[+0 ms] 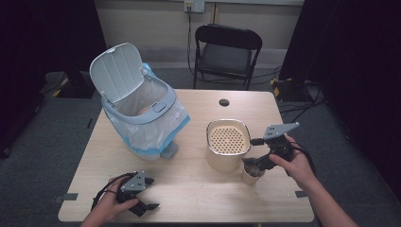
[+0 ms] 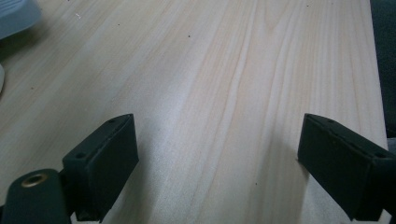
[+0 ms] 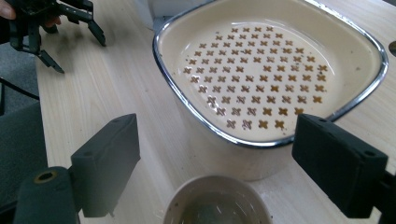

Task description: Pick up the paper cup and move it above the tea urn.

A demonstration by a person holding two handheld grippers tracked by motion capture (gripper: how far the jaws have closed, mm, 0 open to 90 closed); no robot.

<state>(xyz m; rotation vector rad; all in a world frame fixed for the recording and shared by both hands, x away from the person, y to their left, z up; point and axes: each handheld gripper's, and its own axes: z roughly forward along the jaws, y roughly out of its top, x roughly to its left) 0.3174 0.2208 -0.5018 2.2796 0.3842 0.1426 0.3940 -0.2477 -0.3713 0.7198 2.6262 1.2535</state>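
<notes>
My right gripper (image 1: 254, 164) hangs at the lower right of the high view with its jaws spread wide and nothing pressed between them. It sits right over the small cream paper cup (image 1: 251, 176), which stands on the pale wooden table (image 1: 198, 189) just in front of the cream strainer container with a chrome rim and a perforated insert (image 1: 228, 142). In the right gripper view the cup (image 3: 219, 203) sits at the bottom centre between my two black jaws, neither pad touching it, with some dark, wet-looking contents inside that I can't identify. The container (image 3: 271, 74) fills the upper right there, its wall very close behind the cup.

My left gripper (image 1: 142, 194) rests at the lower left of the high view, also released; its own view has bare wood (image 2: 224, 93) between the jaws.

The grey lidded waste bin lined with a white and blue bag (image 1: 142, 113) stands open at the upper left.

My worries from here: the cup looks light and soft, so clenching too hard could crush the rim and slop the contents out. If I close off-centre, one pad would shove it against the container's wall or tip it. The far jaw has little room beside that wall and could catch the chrome rim.
</notes>
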